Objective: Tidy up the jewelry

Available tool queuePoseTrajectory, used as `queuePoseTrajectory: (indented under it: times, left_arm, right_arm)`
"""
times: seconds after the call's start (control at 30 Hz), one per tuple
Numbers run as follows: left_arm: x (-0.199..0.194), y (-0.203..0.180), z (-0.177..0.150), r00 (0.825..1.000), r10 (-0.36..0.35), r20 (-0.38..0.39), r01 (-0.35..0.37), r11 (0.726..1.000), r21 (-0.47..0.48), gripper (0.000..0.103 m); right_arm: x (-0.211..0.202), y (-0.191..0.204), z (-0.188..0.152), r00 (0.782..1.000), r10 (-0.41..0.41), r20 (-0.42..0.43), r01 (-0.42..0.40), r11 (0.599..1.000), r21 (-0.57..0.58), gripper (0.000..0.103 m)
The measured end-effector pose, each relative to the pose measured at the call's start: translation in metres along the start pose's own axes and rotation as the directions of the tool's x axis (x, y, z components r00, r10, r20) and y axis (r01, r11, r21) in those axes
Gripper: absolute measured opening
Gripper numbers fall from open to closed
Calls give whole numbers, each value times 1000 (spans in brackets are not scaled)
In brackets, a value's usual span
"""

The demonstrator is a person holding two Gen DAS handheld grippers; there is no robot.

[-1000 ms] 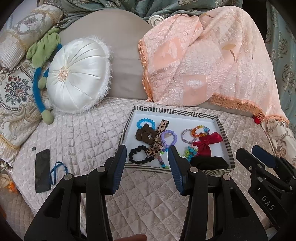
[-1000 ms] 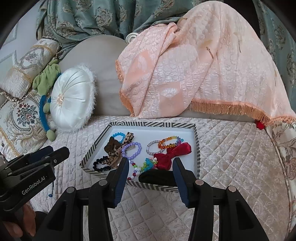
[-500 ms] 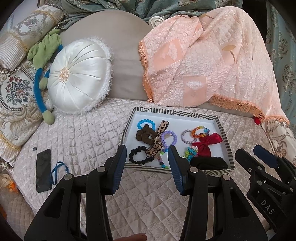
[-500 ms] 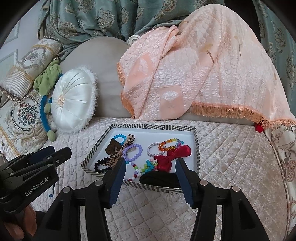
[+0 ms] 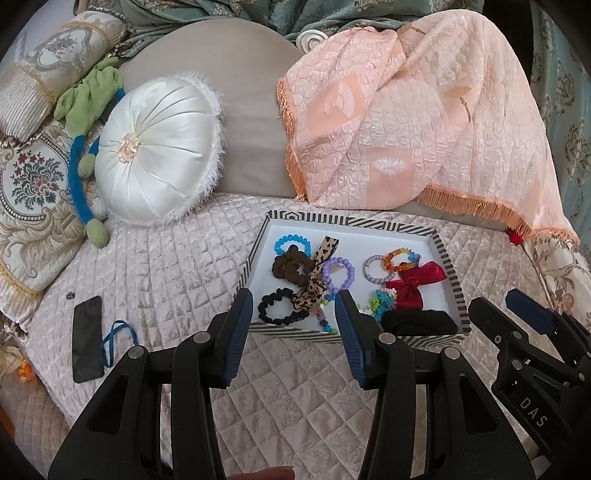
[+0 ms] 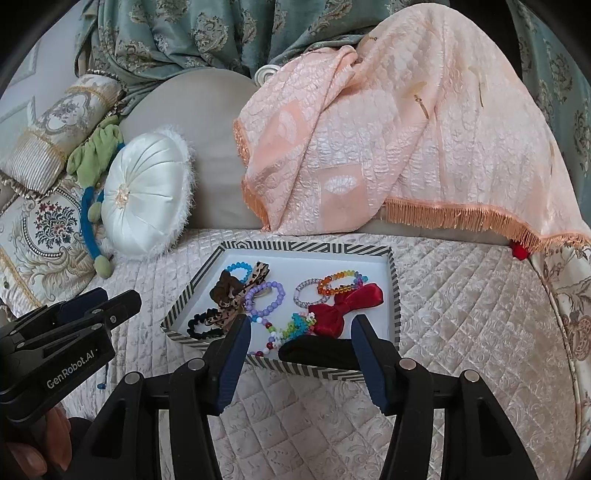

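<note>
Two grippers poised before the striped tray

Left gripper gapes empty; right gripper, jaws just widened, holds nothing, perhaps above the tray's near-edge black band.

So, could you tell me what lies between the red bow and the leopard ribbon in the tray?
The purple bead bracelet, seen in both views.

Daylit bed with a quilted pale pink bedspread, beige padded headboard, teal damask curtains behind, peach fringed throw draped over it, round white satin cushion, floral embroidered pillow, striped bolster
</note>
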State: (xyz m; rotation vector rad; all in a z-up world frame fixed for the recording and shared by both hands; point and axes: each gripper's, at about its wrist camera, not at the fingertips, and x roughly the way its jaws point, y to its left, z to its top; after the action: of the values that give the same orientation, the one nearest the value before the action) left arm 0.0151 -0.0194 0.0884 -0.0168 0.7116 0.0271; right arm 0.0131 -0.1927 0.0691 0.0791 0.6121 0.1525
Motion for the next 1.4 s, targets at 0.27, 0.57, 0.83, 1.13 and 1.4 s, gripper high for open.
queuePoseTrajectory:
  times: [0.27,0.57,0.83,1.13,1.4]
  left_arm:
    - [1,1,-1,1000,2,-1,-2,1000,6,46]
    - [2,-1,-2,1000,3,-4,-3,1000,8,46]
    - [7,1,-5,1000,2,-14,-2,1000,11,46]
    - [7,1,-5,1000,4,-15,-4,1000,14,46]
    - [8,0,-6,1000,2,-17,-1,1000,19,46]
  right_arm:
    - [2,-1,-1,1000,1,-6,-1,1000,0,55]
    - [4,-1,-3,1000,2,-16,-2,1000,4,55]
    - [5,-1,-4,1000,4,-20,-4,1000,4,55]
    - [5,-1,-4,1000,3,-22,-3,1000,4,55]
    - [6,0,-4,1000,5,-24,-5,1000,3,56]
